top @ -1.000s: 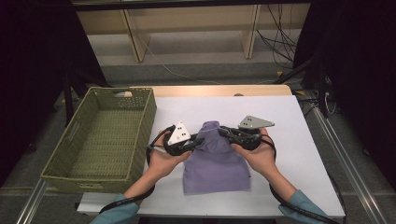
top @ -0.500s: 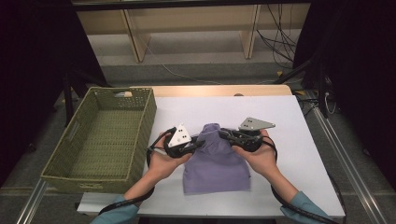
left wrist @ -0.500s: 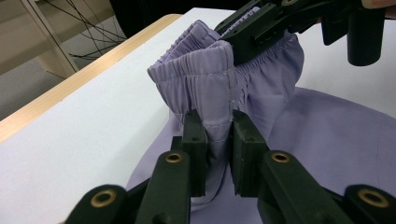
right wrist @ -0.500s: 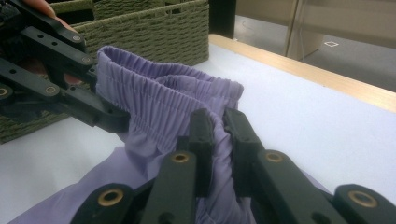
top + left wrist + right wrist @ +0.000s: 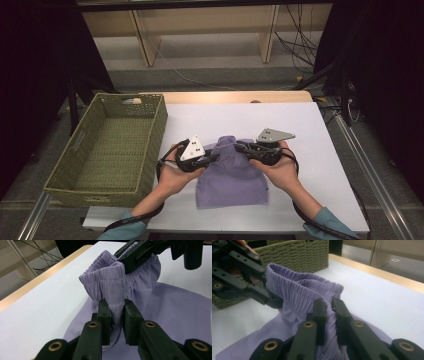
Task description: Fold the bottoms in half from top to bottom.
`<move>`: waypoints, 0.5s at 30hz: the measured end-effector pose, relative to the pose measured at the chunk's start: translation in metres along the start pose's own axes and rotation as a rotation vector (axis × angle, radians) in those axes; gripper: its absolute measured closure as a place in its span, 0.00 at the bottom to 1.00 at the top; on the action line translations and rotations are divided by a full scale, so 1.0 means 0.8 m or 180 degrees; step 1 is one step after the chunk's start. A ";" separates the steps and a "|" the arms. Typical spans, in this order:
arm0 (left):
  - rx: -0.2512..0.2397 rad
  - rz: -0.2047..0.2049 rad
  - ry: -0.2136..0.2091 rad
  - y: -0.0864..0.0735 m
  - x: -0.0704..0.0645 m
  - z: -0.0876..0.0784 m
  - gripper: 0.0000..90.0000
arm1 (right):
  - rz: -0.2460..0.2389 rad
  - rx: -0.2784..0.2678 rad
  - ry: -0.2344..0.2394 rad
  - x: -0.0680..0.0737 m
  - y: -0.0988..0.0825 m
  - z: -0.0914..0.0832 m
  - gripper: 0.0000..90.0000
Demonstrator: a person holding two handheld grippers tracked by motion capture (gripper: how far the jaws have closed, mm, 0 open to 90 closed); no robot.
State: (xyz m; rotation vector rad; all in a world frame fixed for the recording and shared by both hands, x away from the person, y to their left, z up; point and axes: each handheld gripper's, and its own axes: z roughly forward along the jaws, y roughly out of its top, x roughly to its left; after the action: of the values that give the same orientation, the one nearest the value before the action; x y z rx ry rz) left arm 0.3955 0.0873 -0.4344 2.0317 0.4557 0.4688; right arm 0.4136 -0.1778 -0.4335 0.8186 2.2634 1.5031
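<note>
**Shorts pinched at waistband, basket to my left**

My left gripper [image 5: 113,312] & right gripper [image 5: 329,312] fingers are both clamped on the elastic waistband of the purple shorts [image 5: 231,175], mid-table [image 5: 310,125]. Legs lie toward me. Basket [image 5: 107,150] stands left, so left hand is nearer.

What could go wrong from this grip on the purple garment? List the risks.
1. The left gripper and right gripper each pinch only a thin fold of the elastic waistband; it may slip out when lifted.
2. Most of the purple garment lies on the white table; lifted, it could drag and bunch up.
3. If it goes to the green basket, hanging fabric might catch the rim.
</note>
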 end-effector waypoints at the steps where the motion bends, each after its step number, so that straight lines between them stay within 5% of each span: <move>1: 0.0003 0.0001 -0.0011 0.000 0.000 0.000 0.86 | -0.0001 0.0002 0.0008 0.000 0.000 0.000 0.92; 15: 0.0040 0.0076 -0.0109 -0.006 -0.006 -0.002 0.86 | -0.0023 0.0065 0.0112 0.003 -0.006 -0.005 0.92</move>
State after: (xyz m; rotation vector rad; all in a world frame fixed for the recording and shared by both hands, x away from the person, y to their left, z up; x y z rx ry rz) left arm 0.3902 0.0885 -0.4383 2.0560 0.4150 0.4460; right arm 0.4080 -0.1805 -0.4364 0.7948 2.3082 1.5047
